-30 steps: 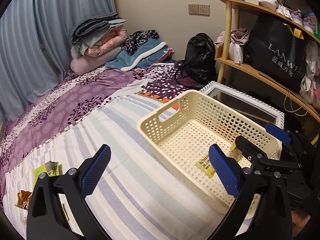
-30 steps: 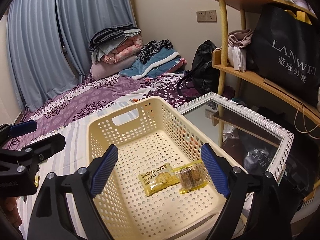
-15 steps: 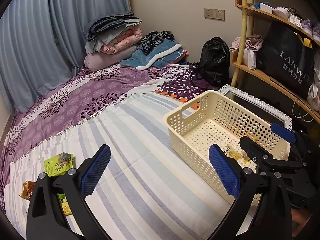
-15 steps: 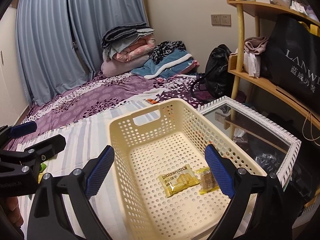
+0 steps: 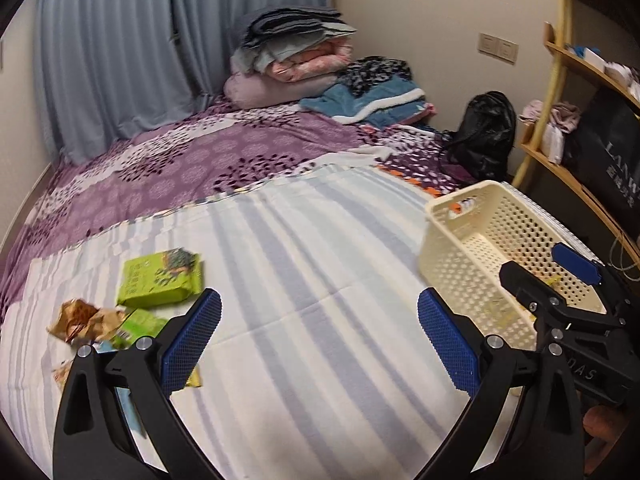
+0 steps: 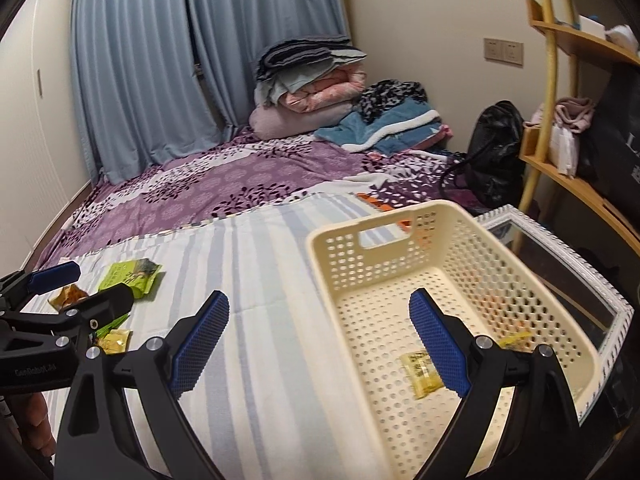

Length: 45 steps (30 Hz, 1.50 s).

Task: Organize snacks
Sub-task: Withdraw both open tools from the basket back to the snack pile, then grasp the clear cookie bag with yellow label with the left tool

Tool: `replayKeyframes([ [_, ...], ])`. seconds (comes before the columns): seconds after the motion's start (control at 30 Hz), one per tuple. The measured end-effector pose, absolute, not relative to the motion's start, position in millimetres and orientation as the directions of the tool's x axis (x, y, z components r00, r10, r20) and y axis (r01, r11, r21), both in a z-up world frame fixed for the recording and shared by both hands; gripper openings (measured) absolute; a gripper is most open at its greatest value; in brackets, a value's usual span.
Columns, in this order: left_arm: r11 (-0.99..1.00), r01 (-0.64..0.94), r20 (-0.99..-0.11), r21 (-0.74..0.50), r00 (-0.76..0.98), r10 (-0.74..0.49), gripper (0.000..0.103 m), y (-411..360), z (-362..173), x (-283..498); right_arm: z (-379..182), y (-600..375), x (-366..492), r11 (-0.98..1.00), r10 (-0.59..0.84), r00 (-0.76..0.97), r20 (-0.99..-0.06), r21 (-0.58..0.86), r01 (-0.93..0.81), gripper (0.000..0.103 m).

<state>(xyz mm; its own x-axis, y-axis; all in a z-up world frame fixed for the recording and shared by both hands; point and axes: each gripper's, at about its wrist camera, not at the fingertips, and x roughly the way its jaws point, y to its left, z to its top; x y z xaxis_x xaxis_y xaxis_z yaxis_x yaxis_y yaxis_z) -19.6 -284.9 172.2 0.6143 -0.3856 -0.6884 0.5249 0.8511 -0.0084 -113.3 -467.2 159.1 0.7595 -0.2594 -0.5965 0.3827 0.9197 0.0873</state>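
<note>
while both our grippers, left (image 5: pixel 319 336) and right (image 6: pixel 319 336), gape empty, we count two yellow packets (image 6: pixel 422 368) in one cream perforated basket (image 6: pixel 400 224).

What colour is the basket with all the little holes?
The basket is cream, a pale yellowish white. It shows best in the right wrist view.

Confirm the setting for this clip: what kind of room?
A bedroom, most likely: a bed with a purple floral cover, folded blankets stacked against blue curtains, and a wooden shelf alongside.
</note>
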Motion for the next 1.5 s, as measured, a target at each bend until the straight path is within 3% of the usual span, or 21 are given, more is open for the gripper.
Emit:
replayKeyframes([
  [0.57,0.966,0.250,-0.745,-0.064,0.633,-0.213,0.100,-132,132,18,118,-365,-57,0.980,-0.055,0.718,-0.694,0.099,0.171,0.091],
  [1.3,0.996,-0.070,-0.793,-0.056,0.609,-0.002,0.100,10,85,56,89,-299,-37,0.997,0.051,0.639,-0.768,0.077,0.013,0.091],
  [1.5,0.993,-0.090,-0.811,-0.080,0.586,-0.012,0.100,25,65,73,84,-292,-35,0.997,0.059,0.621,-0.781,0.074,-0.001,0.091],
])
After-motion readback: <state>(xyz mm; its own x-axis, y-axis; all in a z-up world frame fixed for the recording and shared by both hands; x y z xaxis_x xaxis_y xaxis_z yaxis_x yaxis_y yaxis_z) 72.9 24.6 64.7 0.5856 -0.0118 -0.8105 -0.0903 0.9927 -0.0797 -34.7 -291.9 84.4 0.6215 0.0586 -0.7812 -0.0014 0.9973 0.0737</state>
